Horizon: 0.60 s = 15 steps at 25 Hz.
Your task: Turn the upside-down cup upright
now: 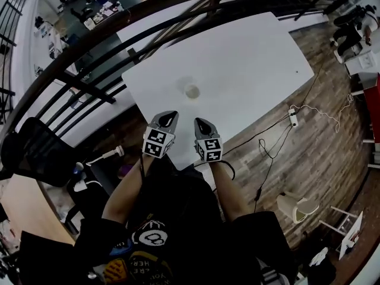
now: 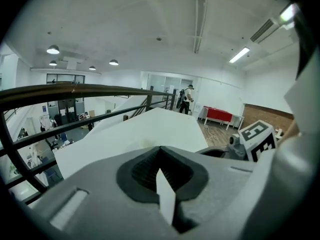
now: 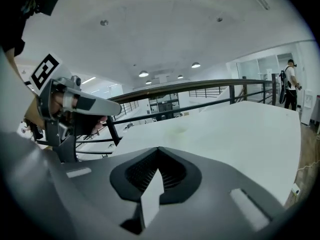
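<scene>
On the white table, a little inside its near corner, stands the cup, a small, pale, see-through round thing with nothing else around it; from the head view it is too small to tell which end is up. Both grippers hover over the near corner of the table, side by side and well short of the cup, which lies at about 12 o'clock from the gap between them. The left gripper points toward 1 o'clock and the right gripper toward 11 o'clock, so their tips lean in on each other without touching. In the left gripper view the left gripper's jaws are pressed together with nothing between them. The right gripper view shows the same of the right gripper: its jaws meet and pinch nothing. Each carries its marker cube near the hand, the left cube and the right cube. A dark curved railing runs past the table's far side from 8 o'clock up toward 1 o'clock. A black office chair sits at 9 o'clock. On the wood floor at 3 o'clock lies a white power strip with a cable trailing from it. Far off, a person with a backpack stands beyond the table.
</scene>
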Tool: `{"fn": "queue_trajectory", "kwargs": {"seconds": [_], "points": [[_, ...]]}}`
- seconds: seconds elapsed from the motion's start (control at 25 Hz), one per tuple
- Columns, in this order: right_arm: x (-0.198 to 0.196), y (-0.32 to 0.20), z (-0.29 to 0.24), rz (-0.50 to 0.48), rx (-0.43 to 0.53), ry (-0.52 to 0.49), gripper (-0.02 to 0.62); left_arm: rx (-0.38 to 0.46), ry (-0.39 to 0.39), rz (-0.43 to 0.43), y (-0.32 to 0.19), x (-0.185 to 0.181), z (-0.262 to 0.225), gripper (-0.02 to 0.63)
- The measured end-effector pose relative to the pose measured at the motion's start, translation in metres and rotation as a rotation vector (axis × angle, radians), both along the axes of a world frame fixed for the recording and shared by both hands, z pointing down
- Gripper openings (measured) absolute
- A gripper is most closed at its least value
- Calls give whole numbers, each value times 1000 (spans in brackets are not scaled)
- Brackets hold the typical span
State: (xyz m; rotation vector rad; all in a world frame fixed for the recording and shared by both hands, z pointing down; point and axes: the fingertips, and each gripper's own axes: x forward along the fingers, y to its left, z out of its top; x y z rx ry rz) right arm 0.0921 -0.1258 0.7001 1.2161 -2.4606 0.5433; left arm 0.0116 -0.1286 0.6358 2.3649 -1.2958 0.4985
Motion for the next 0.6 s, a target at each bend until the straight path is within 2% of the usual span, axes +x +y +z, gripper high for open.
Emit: {"fn": "queue_trajectory", "kwargs": {"seconds": [0.08,0.2,0.36,0.48,0.6], "points": [[-2,-21,14,15,-16,5,3,-27,-14,-22,-14,-4,14,3],[-9,-47,35,0,-52,-5,59,-45,-28,-33,-31,-7,28,5],[-16,-81,60,-37,-32,72,218,-55,-2,-71,-52,-14,36,3],[-24,-103,72,-13,-46,95,274,-72,18,-93,-55,-22,37,5],[-37,-118,80,-33,-61,99,337,-87,27,-89,-54,-24,38,5]]}}
